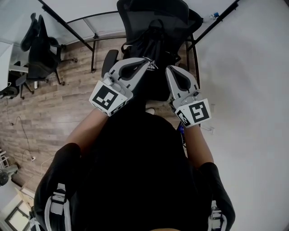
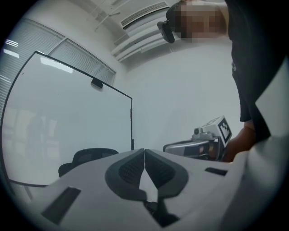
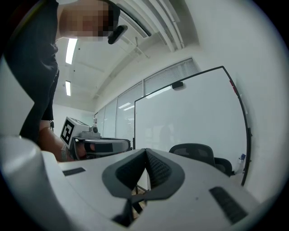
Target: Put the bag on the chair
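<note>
Room: wood-plank floor, white wall at 3 o'clock from the person, and a whiteboard in a black frame on a stand, at least one. Chairs, two: a black mesh-backed office chair at 12 o'clock, close in front of the person, and a second black office chair at 10 o'clock, well apart from the first. Bag, one: a black bag with a white mark, apparently lying on the seat of the 12 o'clock chair against its back; its outline is hard to tell from the dark chair. Grippers, two, each with a marker cube: the left gripper and the right gripper are both held just over the bag. On each, the fingers are pressed together with nothing between them. Cable, one, loose on the floor at 9 o'clock.
</note>
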`<control>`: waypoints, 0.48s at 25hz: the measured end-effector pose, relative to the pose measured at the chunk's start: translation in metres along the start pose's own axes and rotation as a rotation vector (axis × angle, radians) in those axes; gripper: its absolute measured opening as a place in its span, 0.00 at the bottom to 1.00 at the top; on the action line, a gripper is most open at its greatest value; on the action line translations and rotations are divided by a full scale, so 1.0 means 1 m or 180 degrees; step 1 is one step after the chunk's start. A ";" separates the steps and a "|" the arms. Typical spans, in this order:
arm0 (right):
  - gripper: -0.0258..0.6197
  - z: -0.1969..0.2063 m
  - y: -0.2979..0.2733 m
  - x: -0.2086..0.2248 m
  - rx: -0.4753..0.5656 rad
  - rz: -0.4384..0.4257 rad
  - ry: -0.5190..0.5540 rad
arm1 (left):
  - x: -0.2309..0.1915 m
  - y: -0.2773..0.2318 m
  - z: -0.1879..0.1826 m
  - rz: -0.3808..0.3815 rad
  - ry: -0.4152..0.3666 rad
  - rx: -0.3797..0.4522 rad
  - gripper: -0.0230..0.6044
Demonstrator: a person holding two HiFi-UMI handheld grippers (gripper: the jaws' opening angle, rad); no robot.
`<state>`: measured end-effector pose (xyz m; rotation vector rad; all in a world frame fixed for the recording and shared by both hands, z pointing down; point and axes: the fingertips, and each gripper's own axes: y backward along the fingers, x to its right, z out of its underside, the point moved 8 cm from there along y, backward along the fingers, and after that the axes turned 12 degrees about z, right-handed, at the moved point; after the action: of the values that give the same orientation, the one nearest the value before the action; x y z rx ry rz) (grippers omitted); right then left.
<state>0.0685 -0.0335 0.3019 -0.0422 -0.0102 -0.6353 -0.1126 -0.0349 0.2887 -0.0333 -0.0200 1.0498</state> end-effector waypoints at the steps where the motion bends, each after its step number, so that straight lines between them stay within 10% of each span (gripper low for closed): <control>1: 0.04 -0.001 0.001 -0.001 0.0006 0.0000 0.0003 | 0.001 0.000 -0.001 0.0004 -0.0006 0.0007 0.05; 12: 0.04 -0.003 0.008 0.000 -0.0002 -0.0033 0.0044 | 0.008 -0.008 0.001 0.0058 -0.0016 -0.0056 0.05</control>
<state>0.0730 -0.0276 0.2985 -0.0383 0.0032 -0.6459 -0.1021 -0.0323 0.2903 -0.0469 -0.0336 1.0681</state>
